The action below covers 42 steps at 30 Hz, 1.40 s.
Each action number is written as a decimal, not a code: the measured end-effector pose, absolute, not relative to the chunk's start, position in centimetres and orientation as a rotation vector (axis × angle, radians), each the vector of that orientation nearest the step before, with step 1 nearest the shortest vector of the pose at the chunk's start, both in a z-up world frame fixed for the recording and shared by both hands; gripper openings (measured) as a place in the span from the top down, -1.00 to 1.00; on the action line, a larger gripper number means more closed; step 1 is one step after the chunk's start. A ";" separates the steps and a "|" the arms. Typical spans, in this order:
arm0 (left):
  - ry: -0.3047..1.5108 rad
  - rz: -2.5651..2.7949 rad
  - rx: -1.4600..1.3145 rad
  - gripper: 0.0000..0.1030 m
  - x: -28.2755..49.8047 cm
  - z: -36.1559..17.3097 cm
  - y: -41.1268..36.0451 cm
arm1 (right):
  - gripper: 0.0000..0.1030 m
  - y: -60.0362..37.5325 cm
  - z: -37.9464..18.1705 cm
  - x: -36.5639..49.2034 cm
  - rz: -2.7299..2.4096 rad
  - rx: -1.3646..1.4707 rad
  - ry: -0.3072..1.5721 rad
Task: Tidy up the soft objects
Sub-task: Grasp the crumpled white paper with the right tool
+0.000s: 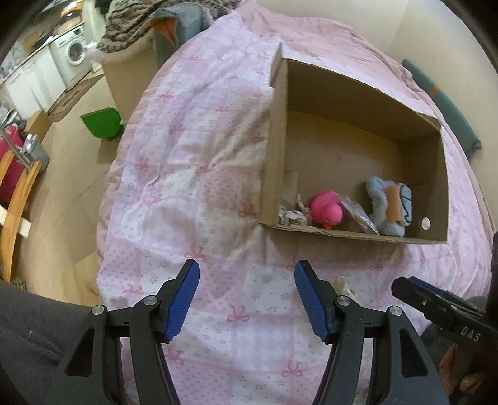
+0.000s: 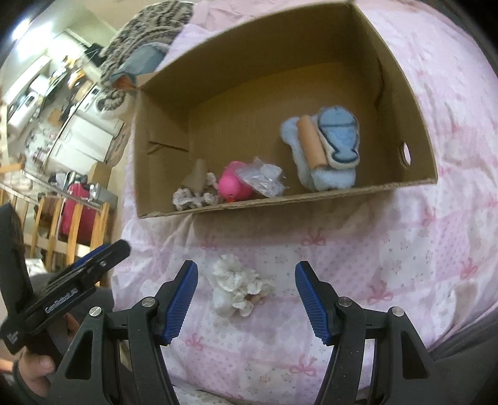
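A cardboard box (image 1: pixel 277 149) (image 2: pixel 162 162) lies on a pink patterned bedspread (image 1: pixel 193 174). Inside it are a pink rubber duck (image 1: pixel 326 210) (image 2: pixel 232 183), a light blue plush toy (image 1: pixel 389 205) (image 2: pixel 326 149), a clear plastic bag (image 2: pixel 261 179) and a grey crumpled soft item (image 2: pixel 190 196). A white fluffy soft item (image 2: pixel 236 285) lies on the bedspread in front of the box, between my right gripper's open fingers. My right gripper (image 2: pixel 246 293) is open and empty. My left gripper (image 1: pixel 247 296) is open and empty over bare bedspread, left of the right one.
The bed's left edge drops to a wooden floor with a green dustpan (image 1: pixel 102 123). A wooden railing (image 2: pixel 62 218) and a pink suitcase (image 2: pixel 77 212) stand at the left. A striped blanket (image 1: pixel 140 21) lies at the bed's far end.
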<state>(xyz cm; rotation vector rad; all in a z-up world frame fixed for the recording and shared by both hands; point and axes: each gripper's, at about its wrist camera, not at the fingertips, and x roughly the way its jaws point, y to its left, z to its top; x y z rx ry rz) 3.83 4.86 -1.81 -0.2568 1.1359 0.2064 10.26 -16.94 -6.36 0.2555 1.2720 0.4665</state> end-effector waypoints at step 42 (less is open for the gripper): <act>1.360 0.006 -0.283 -0.18 4.5 -7.3 0.6 | 0.73 -18.0 -6.3 10.6 0.564 0.237 1.314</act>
